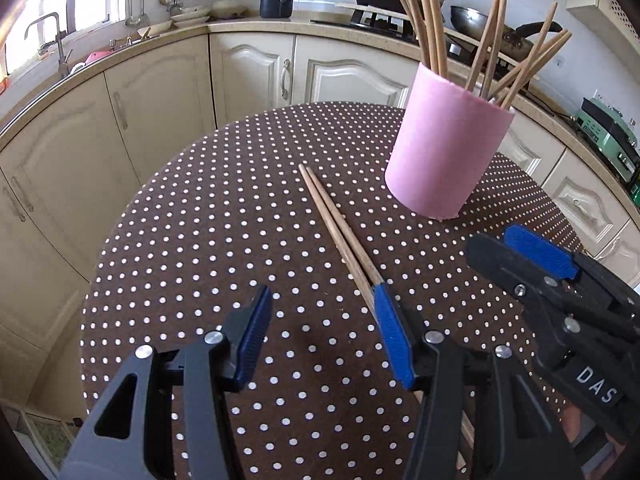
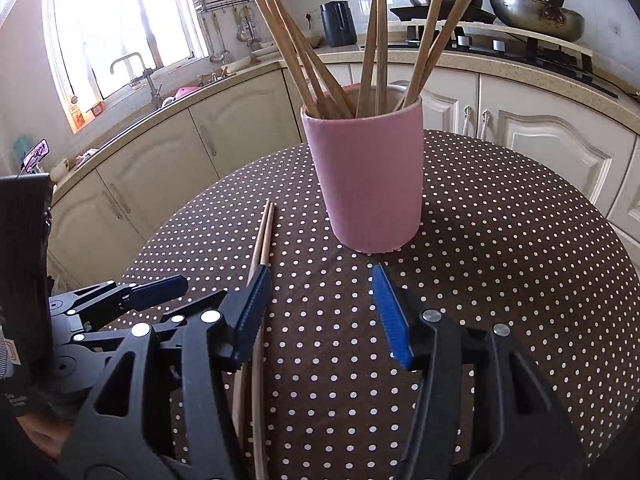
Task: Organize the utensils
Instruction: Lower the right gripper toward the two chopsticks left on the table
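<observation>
The dotted table [image 1: 200, 240] lay below both tools, and the pink holder [image 2: 368, 184], already bristling with chopsticks, stood ahead of the right tool [image 2: 320, 316]. One pair of chopsticks [image 1: 340, 236] remained loose, running under the left tool [image 1: 324, 344]'s right finger. Both tools tilted downward, half open, gripping nothing.

The table [image 1: 224, 240] wears a dark brown cloth with small white dots, and on it stands a plain pale pink cup [image 1: 444, 148] holding light tan wooden chopsticks [image 1: 432, 28]. Beside the cup lie two more chopsticks [image 1: 336, 224] of the same tan. Both the left gripper [image 1: 324, 340] and the right gripper [image 2: 320, 312] are black with ribbed blue pads [image 1: 394, 336], while behind the table the cabinets [image 1: 160, 100] are cream.
</observation>
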Tool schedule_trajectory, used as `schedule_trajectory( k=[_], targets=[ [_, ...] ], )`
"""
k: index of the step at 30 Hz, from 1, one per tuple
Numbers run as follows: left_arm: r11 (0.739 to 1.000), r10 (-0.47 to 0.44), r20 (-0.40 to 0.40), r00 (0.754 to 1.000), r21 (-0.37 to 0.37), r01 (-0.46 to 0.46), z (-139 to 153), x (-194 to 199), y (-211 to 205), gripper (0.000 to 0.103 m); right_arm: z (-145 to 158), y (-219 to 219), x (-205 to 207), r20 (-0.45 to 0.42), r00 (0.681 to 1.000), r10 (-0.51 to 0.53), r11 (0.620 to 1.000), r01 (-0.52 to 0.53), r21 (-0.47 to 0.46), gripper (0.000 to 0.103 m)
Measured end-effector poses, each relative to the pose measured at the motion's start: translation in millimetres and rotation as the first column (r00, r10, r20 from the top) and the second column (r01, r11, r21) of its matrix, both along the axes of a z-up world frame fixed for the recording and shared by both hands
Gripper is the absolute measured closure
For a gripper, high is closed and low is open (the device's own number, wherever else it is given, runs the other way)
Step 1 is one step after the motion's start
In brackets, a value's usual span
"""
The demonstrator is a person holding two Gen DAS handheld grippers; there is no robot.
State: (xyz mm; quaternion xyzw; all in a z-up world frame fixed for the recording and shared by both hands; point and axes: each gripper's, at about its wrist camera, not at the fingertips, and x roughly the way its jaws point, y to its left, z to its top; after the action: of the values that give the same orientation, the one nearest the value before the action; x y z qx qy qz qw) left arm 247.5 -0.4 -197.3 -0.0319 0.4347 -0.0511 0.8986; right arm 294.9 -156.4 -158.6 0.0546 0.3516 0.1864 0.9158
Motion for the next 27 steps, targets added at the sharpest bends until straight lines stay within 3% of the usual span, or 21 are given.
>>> schedule_trajectory(
  k=[13, 18, 21, 27],
  targets=[
    [0.994, 0.007, -0.018, 1.0, 0.111, -0.005, -3.4, 19.5, -21.6, 0.048, -8.6, -2.9, 12.2, -0.03, 1.0, -0.006, 1.0, 0.007, 0.028, 0.047],
    [0.994, 0.037, -0.052, 0.998, 0.105, -0.031, -1.7, 33.6, -20.2, 0.046, -8.4, -8.8, 16.5, -0.035, 0.999, -0.011, 0.999, 0.012, 0.04, 0.046],
    [0.989, 0.033, -0.049, 0.998, 0.148, -0.025, -2.0, 37.8, -23.7, 0.046, -9.1, -10.0, 19.5, -0.042, 0.999, -0.009, 0.999, 0.01, 0.042, 0.046],
    [0.991, 0.023, -0.063, 0.998, 0.135, -0.014, -3.2, 41.1, -21.1, 0.046, -11.8, -9.8, 26.0, -0.064, 0.998, -0.004, 0.999, 0.007, 0.05, 0.046]
  ],
)
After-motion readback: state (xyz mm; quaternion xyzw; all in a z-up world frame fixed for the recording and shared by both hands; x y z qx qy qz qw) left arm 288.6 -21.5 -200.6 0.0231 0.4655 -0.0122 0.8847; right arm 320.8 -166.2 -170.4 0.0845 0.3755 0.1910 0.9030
